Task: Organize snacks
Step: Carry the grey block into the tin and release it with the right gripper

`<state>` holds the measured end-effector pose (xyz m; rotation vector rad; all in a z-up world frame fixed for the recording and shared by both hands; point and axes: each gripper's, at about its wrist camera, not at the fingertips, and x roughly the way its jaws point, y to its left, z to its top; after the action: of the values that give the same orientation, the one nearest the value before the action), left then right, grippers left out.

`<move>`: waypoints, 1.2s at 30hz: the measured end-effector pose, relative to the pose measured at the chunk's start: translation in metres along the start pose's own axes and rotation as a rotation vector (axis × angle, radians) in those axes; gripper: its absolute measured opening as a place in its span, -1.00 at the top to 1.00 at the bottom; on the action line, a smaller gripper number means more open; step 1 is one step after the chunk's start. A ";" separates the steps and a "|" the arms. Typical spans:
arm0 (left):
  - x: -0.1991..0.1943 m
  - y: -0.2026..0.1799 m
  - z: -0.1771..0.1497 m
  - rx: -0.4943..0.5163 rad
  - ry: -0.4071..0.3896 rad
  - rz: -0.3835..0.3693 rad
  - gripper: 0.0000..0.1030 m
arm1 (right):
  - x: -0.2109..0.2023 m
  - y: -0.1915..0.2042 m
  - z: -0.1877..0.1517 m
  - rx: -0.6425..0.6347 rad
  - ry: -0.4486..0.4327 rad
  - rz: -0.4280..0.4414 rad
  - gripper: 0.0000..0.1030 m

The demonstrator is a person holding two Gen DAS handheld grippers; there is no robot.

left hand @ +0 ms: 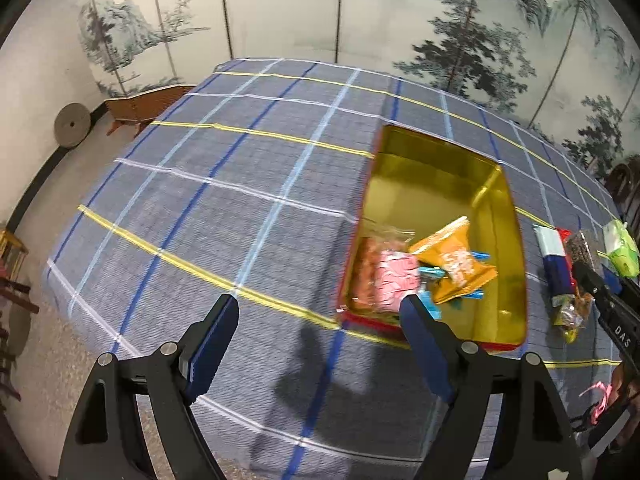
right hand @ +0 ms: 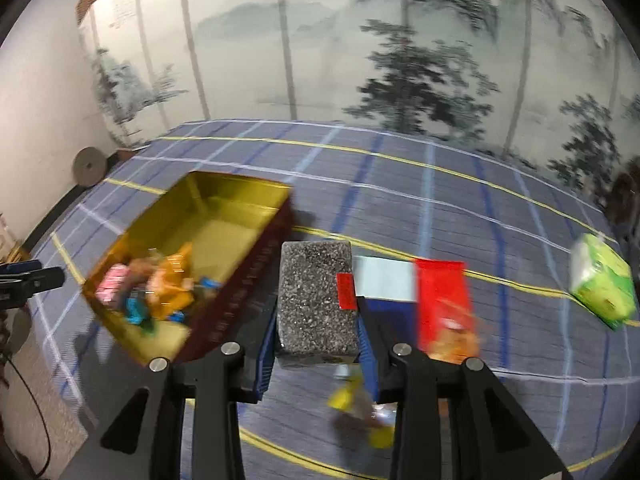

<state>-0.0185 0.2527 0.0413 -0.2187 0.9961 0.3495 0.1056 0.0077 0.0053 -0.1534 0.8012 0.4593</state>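
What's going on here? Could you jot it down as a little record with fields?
Surface: checked tablecloth
Container: open gold tin, several snack packets inside
Left hand-held gripper: open, empty, beside the tin
Right hand-held gripper: shut on a speckled grey snack block
Still on the cloth: red packet, green packet
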 end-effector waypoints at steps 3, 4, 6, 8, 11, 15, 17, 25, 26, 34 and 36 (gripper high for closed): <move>-0.001 0.011 -0.002 -0.019 0.000 0.025 -0.55 | 0.008 0.025 0.002 -0.038 0.010 0.044 0.31; -0.001 0.014 -0.003 -0.027 0.004 0.032 -0.55 | 0.010 0.035 0.003 -0.054 0.014 0.057 0.31; 0.000 0.021 -0.004 -0.041 0.011 0.038 -0.55 | 0.014 0.051 0.004 -0.081 0.021 0.084 0.31; 0.002 0.027 -0.006 -0.050 0.020 0.051 -0.55 | 0.017 0.066 0.004 -0.114 0.026 0.106 0.31; 0.002 0.034 -0.008 -0.058 0.025 0.063 -0.55 | 0.024 0.083 0.005 -0.146 0.034 0.127 0.31; 0.002 0.041 -0.009 -0.070 0.027 0.070 -0.55 | 0.035 0.098 0.006 -0.172 0.055 0.141 0.31; 0.003 0.044 -0.010 -0.073 0.030 0.078 -0.56 | 0.040 0.102 0.007 -0.176 0.063 0.143 0.31; 0.006 0.052 -0.012 -0.087 0.042 0.090 -0.57 | 0.057 0.114 0.010 -0.206 0.086 0.132 0.31; 0.006 0.053 -0.012 -0.089 0.044 0.092 -0.57 | 0.059 0.115 0.009 -0.209 0.089 0.127 0.31; 0.008 0.057 -0.015 -0.100 0.054 0.098 -0.57 | 0.064 0.123 0.010 -0.249 0.071 0.099 0.31; 0.008 0.057 -0.016 -0.102 0.058 0.100 -0.57 | 0.066 0.124 0.011 -0.246 0.072 0.099 0.31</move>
<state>-0.0485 0.3019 0.0247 -0.2727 1.0495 0.4881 0.0964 0.1433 -0.0301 -0.3612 0.8241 0.6484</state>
